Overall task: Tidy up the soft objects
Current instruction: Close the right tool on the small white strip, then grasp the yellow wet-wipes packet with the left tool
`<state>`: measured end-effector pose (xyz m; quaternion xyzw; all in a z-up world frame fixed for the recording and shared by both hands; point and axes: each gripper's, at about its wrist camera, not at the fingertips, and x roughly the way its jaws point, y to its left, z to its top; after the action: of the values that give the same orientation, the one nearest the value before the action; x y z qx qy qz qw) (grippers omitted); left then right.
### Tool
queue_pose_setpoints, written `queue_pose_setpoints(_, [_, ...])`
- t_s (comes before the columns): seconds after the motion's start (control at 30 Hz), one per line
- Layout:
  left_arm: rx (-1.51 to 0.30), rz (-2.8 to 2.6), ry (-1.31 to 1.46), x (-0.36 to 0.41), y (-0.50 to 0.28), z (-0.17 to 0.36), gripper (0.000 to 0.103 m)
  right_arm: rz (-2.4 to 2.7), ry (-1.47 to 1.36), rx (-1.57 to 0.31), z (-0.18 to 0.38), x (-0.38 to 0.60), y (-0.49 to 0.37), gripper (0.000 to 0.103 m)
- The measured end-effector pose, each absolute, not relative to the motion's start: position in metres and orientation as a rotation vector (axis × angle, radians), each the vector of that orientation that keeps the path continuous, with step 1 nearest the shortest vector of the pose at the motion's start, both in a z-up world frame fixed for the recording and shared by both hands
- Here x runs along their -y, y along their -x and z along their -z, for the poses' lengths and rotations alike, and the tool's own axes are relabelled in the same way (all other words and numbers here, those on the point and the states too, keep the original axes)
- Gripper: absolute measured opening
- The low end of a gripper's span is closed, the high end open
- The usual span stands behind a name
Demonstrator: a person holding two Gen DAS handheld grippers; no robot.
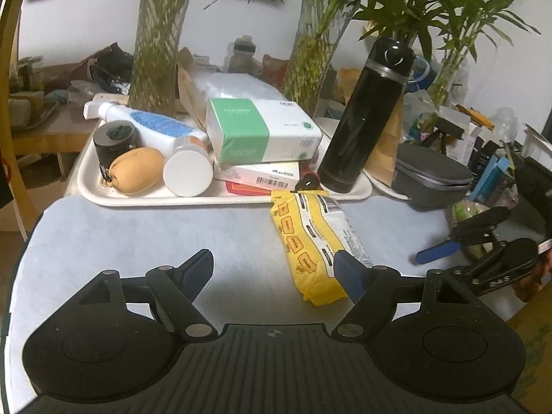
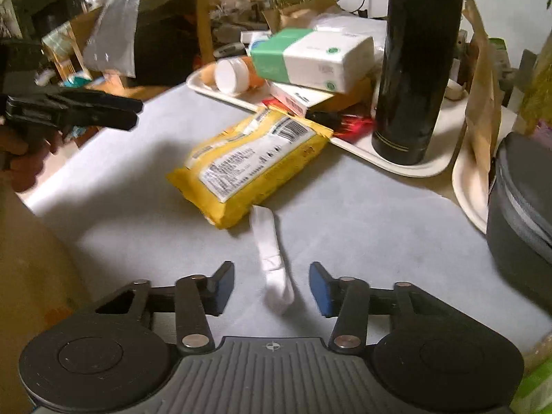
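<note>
White sock (image 2: 272, 265), limp, perhaps rolled, between right tool's (image 2: 271, 288) parted pads.

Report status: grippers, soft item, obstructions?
Left gripper open, empty. Right gripper open around white sock, not pinching. Yellow pack at sock's far end.

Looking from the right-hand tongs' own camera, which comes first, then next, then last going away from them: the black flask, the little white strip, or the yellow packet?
1. White strip: lying between the open right tongs.
2. Yellow packet: just beyond, slightly left, mid-table.
3. Black flask: farthest, upright on the tray at right.
</note>
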<state>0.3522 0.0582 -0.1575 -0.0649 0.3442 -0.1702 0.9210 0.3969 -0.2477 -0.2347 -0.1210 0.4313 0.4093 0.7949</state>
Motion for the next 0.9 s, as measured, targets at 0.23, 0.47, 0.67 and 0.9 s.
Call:
queue_pose_setpoints(0.23, [-0.714,0.347,0.144,-0.059,-0.353,0.157,0.077,-0.894,0.321,-0.931,0.247,0.243,-0.398,0.038])
queue_pose_setpoints(0.47, [-0.74,0.341,0.107,-0.054,-0.355,0.148,0.077,-0.855,0.416,-0.909,0.244,0.244,-0.388,0.008])
queue_pose_setpoints(0.67, [-0.785,0.345,0.026,-0.042,-0.367,0.13,0.077,-0.771,0.349,-0.848,0.212,0.266,-0.385,0.003])
queue_pose_setpoints(0.9, [-0.88,0.332,-0.054,-0.022,-0.389,0.11,0.077,-0.672,0.31,-0.781,0.175,0.282,-0.372,0.003])
